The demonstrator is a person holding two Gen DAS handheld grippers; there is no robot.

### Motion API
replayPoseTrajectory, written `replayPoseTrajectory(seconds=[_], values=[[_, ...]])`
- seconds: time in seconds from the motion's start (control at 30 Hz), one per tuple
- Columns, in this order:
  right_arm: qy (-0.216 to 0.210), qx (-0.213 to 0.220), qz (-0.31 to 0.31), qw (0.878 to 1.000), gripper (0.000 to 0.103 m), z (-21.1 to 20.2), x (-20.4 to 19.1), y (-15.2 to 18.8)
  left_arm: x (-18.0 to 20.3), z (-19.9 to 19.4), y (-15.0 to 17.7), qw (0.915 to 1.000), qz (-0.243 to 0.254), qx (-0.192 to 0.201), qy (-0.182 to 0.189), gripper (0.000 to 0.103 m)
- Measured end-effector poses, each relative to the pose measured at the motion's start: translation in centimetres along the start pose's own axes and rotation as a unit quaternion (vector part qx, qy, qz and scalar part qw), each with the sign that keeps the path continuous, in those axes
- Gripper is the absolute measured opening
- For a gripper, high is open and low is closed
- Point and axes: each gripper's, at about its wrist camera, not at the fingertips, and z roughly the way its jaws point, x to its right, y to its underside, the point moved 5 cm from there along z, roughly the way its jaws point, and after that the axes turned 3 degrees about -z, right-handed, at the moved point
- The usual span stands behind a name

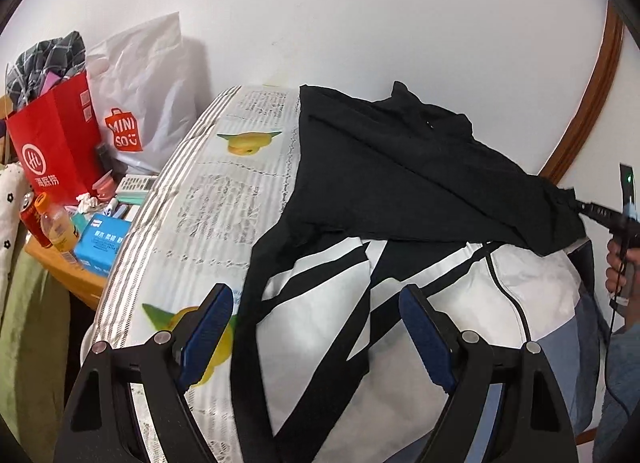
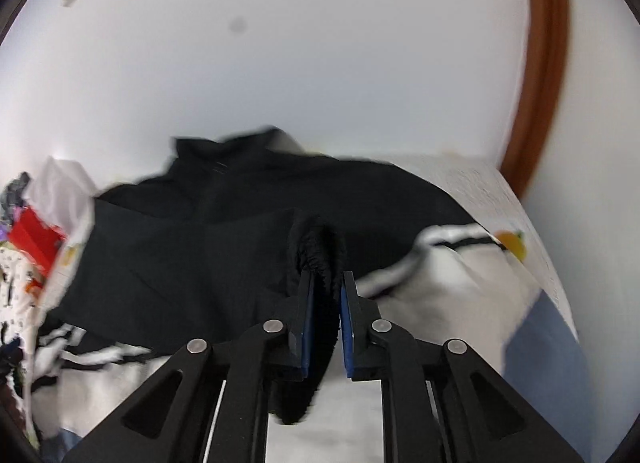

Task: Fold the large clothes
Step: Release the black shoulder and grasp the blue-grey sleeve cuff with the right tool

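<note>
Step in hand: right claw (image 2: 326, 295), pads pinching the sleeve cuff (image 2: 318, 251) of the black-and-white jacket (image 1: 400, 167) lying on the bed (image 1: 224, 199), draws it out toward 3 o'clock. Left claw (image 1: 316, 327) hangs spread and empty over the hem; next it likely needs a hold there. Only the left view shows the cluttered side table (image 1: 68, 267) at 9 o'clock.

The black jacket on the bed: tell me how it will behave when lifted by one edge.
Probably floppy: the black jacket drapes over the bed in soft folds and bunches between the right gripper jaws. Likely light, since one pinched edge pulls a whole panel up. It may sag and trail, so the open left gripper could support it.
</note>
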Motion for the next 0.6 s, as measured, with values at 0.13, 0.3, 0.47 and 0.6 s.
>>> replayPoseTrajectory(seconds=[0.13,0.3,0.47,0.6], values=[[0.025,0.001,0.01,1.0,0.016,-0.8,3.1,0.8,1.1,0.6,-0.3,1.0,0.004,-0.008,0.001,0.084],[0.043,0.029,0.021,0.998,0.039,-4.6,5.8,2.7,2.8,0.3,-0.4,0.9998,0.018,-0.006,0.008,0.084],[0.073,0.025,0.047,0.996,0.058,-8.1,9.5,6.9,3.8,-0.9,-0.4,0.9996,0.024,0.008,0.013,0.084],[0.103,0.006,0.066,0.992,0.066,-9.7,12.7,11.2,4.0,-1.9,0.0,0.9996,0.023,0.011,0.011,0.084]])
